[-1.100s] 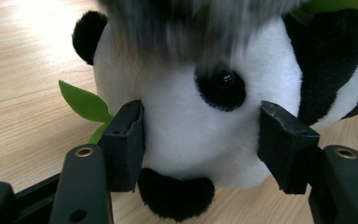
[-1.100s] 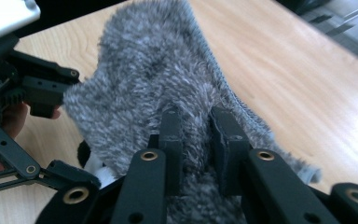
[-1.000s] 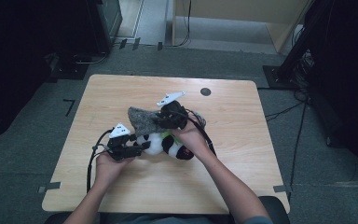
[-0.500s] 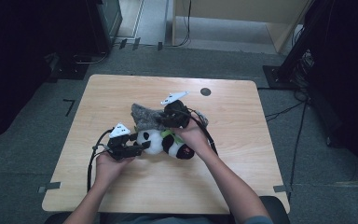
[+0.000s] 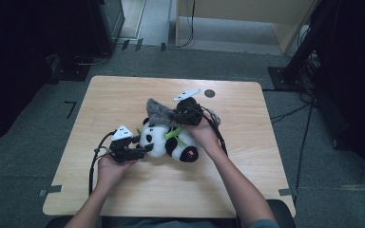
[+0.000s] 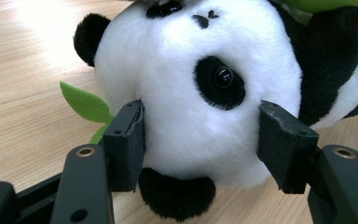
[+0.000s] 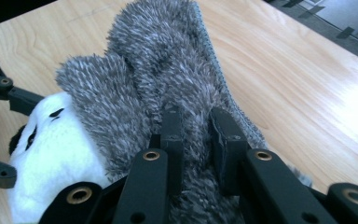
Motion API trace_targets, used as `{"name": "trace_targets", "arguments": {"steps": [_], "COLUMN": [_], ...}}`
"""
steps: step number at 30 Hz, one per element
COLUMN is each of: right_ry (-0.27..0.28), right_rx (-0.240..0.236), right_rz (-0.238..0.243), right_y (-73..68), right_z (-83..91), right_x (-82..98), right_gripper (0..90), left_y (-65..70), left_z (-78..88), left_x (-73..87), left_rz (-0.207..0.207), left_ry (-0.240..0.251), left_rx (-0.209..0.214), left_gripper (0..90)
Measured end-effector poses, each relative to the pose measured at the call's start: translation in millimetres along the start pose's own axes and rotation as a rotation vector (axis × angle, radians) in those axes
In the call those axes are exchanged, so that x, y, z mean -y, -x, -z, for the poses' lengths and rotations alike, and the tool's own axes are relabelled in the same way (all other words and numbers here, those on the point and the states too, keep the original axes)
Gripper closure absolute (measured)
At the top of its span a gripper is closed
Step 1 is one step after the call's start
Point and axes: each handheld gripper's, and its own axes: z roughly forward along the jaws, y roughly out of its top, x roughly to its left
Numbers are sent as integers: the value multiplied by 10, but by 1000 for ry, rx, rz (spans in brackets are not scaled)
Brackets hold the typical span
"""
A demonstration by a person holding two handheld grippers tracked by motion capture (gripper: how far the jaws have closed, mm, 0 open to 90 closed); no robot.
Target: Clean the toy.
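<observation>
- Black-and-white plush panda toy [image 5: 164, 140] lying on its side near the middle of the pale wooden tabletop [image 5: 247, 180], head toward the left, green felt leaf [image 6: 85, 103] poking out beside the head
- Left gripper [image 5: 140, 149] level with the tabletop, jaws part-spread and pressed into both sides of the panda's white head, one pad by the leaf, the other just beside the black eye patch
- Shaggy grey fabric piece [image 7: 168, 84] draped over the top of the panda's head and trailing onto the tabletop behind it
- Right gripper [image 7: 196, 135] at the far side of the toy, jaws just closing, now nearly together and pinching a fold of the grey fabric between the pads
- Black cable [image 5: 95, 161] looping from the left gripper along the tabletop toward the near edge
- Small dark round mark [image 5: 209, 93] on the tabletop near the far edge, well apart from the toy
</observation>
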Motion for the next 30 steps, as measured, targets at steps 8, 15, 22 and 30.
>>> {"name": "trace_targets", "arguments": {"steps": [8,15,22,30], "right_ry": [31,122,141,135], "right_rx": [27,33,36,57], "right_rz": [-36,-57,-50,-67], "right_y": [105,151,141,183], "right_z": [135,350,540,785], "right_x": [-12,-51,-106,59], "right_gripper": [780,783,783,782], "left_y": [10,0,0,-13], "left_z": [-4,-3,0,-6], "left_x": [-2,-1,-6,-37], "left_rz": [-5,-3,-2,13], "left_ry": [-3,-4,-8,-21], "left_rx": [-8,-1,-3,-1], "left_gripper": [379,379,380,380]}}
